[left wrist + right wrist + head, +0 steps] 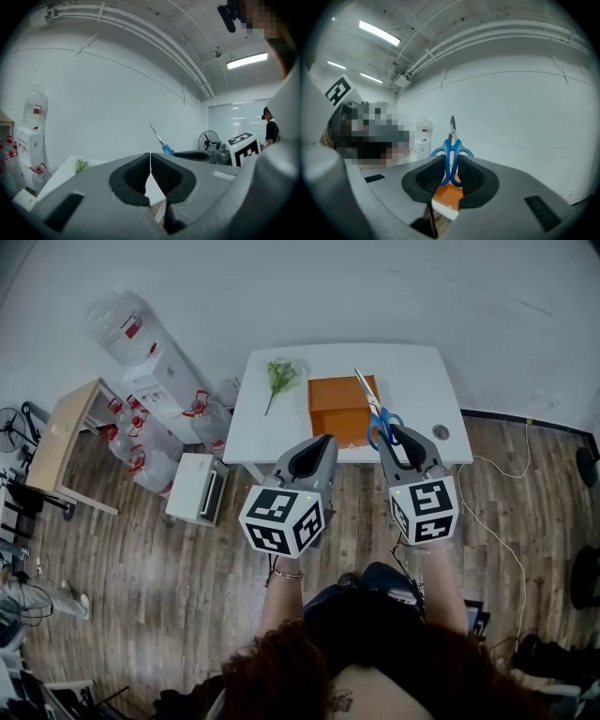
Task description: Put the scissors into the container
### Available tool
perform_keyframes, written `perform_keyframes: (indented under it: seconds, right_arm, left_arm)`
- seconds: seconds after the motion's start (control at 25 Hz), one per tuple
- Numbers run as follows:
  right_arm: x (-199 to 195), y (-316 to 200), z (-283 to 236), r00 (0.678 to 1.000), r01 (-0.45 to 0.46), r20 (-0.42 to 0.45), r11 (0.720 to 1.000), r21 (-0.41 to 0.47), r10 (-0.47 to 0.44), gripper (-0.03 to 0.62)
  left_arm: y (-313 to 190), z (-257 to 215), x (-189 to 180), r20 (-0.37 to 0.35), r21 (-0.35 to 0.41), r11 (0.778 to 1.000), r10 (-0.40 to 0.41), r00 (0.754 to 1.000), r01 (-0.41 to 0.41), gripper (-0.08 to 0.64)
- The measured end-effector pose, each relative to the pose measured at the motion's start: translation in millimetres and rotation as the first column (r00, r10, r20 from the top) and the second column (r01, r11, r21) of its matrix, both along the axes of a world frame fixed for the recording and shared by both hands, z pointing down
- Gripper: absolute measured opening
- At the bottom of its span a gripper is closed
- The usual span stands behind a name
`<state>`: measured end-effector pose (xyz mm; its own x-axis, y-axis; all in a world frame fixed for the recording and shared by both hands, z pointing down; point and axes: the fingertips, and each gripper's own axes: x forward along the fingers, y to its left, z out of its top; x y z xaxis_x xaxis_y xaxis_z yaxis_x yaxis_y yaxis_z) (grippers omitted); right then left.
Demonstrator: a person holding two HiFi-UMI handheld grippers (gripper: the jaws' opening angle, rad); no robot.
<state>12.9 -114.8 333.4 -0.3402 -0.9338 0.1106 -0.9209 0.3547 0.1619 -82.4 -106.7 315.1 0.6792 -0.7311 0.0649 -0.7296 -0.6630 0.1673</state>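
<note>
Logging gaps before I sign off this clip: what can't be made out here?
Inside of the orange container: too small in head view; in right gripper view the fingers cover most of it.
Lower handle loops of the scissors: hidden between those fingers.
The small round object on the table: too small to identify, head view.

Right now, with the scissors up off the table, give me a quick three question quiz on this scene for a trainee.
1. True or false: the scissors already lie inside the orange container.
2. Which tool grips the scissors by their blue handles? A. left B. right C. neither
3. In the head view, what lies on the white table to the left of the container?
Key: 1 false; 2 B, the right tool; 3 a green sprig.
</note>
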Motion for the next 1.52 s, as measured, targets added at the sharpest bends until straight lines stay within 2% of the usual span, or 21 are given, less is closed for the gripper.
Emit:
perform_keyframes:
  seconds: [0.44, 0.64, 0.84, 1.2, 1.52]
  right_arm:
    - [22.5, -59.6, 25.8, 0.997, 0.015, -0.076, 0.999, -0.043, -0.018, 0.077]
    - [31.5, -94.3, 35.2, 0.996, 0.036, -0.082, 0.997, -0.062, -0.041, 0.077]
    - [33.9, -127.3, 44.3, 0.987, 0.076, -0.133, 0.994, -0.084, -0.087, 0.077]
    - [26.8, -164.1, 94.0, 0.943, 0.158, -0.269, 0.974, -0.164, -0.198, 0.077]
    - [20.0, -187.7, 134.6, 0.877, 0.231, -0.37, 0.944, -0.235, -0.307, 0.077]
  left_arm:
    - [-55.9, 9.8, 19.4, 0.015, -0.015, 1.0, -0.005, 1.0, 0.005, 0.02]
    - [-90.6, 8.3, 26.8, 0.02, -0.012, 1.0, -0.02, 1.0, 0.021, 0.021]
    - [-121.0, 5.5, 31.8, 0.028, -0.011, 0.999, -0.041, 0.999, 0.042, 0.02]
    - [-162.2, 18.2, 30.0, 0.031, -0.034, 0.996, -0.082, 0.996, 0.083, 0.02]
    - [-188.3, 21.7, 29.3, 0.026, -0.05, 0.993, -0.103, 0.994, 0.104, 0.02]
